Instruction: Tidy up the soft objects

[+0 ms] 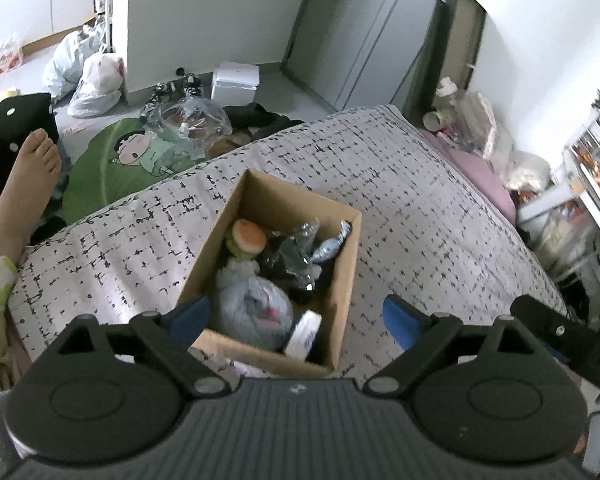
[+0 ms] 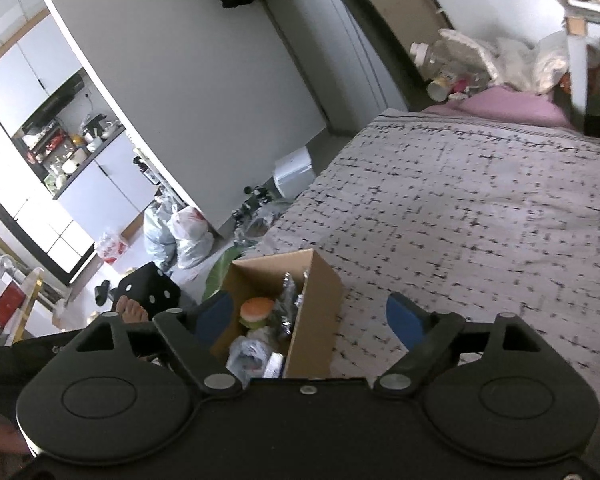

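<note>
Cardboard box (image 1: 342, 276) of soft items at frame centre, long axis running away, between the spread, empty left gripper (image 1: 296, 320); right gripper (image 2: 306, 320), likewise agape, sits farther.

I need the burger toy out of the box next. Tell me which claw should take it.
Left, probably. The left claw hangs open directly over the cardboard box, burger toy ahead. The right claw, also open, sits off toward the box's side wall.

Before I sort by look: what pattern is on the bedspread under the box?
Pale grey bedspread with a broken black grid pattern; clearest in the left wrist view.
</note>
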Demonstrator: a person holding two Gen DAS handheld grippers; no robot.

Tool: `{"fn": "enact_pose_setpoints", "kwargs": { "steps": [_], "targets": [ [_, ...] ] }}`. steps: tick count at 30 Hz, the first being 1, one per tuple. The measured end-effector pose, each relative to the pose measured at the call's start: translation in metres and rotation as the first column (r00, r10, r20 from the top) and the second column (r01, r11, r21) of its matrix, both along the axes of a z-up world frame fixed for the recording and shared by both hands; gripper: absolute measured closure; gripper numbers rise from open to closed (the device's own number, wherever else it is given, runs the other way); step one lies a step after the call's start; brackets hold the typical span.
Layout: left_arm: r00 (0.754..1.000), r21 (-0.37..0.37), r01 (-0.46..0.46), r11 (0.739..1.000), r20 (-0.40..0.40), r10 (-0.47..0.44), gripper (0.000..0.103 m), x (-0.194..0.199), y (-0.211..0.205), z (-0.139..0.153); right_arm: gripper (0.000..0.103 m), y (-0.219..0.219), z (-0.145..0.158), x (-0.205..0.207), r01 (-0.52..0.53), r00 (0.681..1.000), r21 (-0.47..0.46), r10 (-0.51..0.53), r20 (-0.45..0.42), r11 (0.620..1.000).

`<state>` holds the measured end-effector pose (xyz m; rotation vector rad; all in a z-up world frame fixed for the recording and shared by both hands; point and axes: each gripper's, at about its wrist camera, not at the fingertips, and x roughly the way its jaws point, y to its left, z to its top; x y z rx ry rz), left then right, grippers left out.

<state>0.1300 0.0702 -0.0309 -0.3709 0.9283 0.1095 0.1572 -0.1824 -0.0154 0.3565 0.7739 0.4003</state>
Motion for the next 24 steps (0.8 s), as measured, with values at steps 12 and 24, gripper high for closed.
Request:
{"fn": "enact_pose_setpoints", "kwargs": {
  "steps": [12,24],
  "targets": [
    [0.999,0.078,0.032,0.996,0.027,-0.034,0.005,-0.043,-0.026,0.022,0.000,-0.024,0.019,-0.039,0.064,0.998,-0.094,-0.064,0.007,0.994],
    [0.995,0.149,0.069,0.987,0.057,-0.078,0.005,-0.082,-0.043,0.041,0.000,-0.032,0.030,-0.074,0.048,0.999,-0.195,-0.043,0.026,0.980]
  ]
}}
